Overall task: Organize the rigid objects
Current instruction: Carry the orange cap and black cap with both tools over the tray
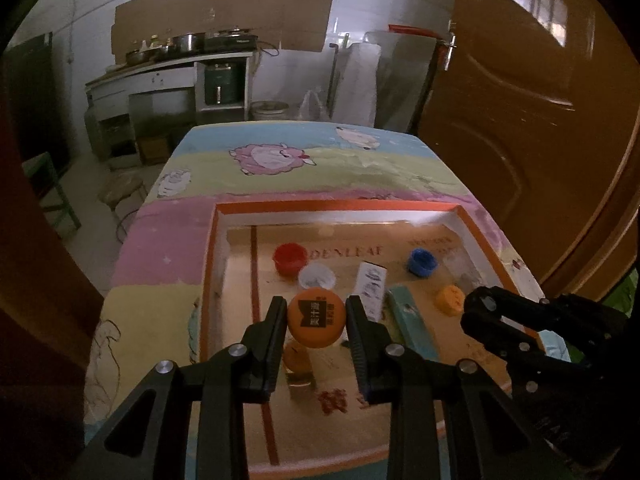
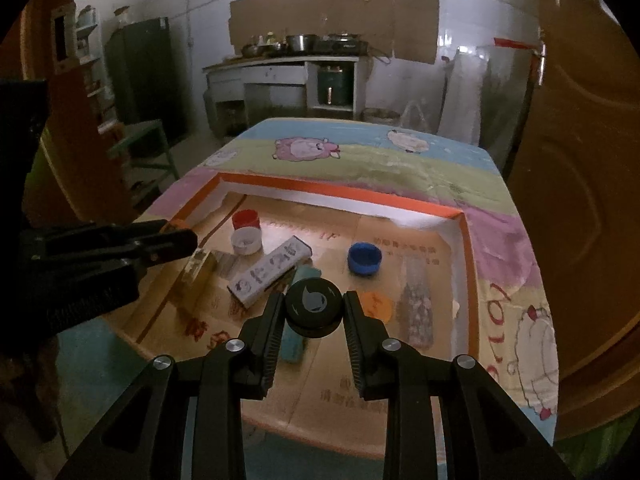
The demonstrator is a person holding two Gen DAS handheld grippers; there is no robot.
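Item 1: my left gripper (image 1: pixel 317 317), fingers closed against the rim of an orange cap (image 1: pixel 317 317) printed with dark characters. The cap sits dead centre between the fingertips, face toward the lens, held above the tray floor.

Item 2: my right gripper (image 2: pixel 313 309), fingers pinched on a black cap (image 2: pixel 313 309) with a pale drop-shaped mark. It too sits squarely between the tips, lifted over the tray.

Item 3: the shallow cardboard tray (image 2: pixel 340 190) with an orange rim, resting on a table under a sheep-print cloth (image 2: pixel 400 164).

Item 4, loose contents, read in the right wrist view from the black cap:
- blue cap (image 2: pixel 364 258) at 1 o'clock, open side up;
- small orange cap (image 2: pixel 376 306) at 3 o'clock, just beside the right fingertip;
- long white printed box (image 2: pixel 270 270) at 10 o'clock, lying slantwise;
- white cap (image 2: pixel 246 241) and red cap (image 2: pixel 246 219) at 11 o'clock, apparently touching;
- teal box (image 2: pixel 296 340) at 6 o'clock, partly hidden under the fingers.

Item 5: a clear bottle-like object (image 2: pixel 418 308) farther out at 3 o'clock, lying near the tray's right wall; the light is too dim for me to be sure what it is.

Item 6: in the left wrist view the right gripper (image 1: pixel 486 314) appears at 3 o'clock from the orange cap.
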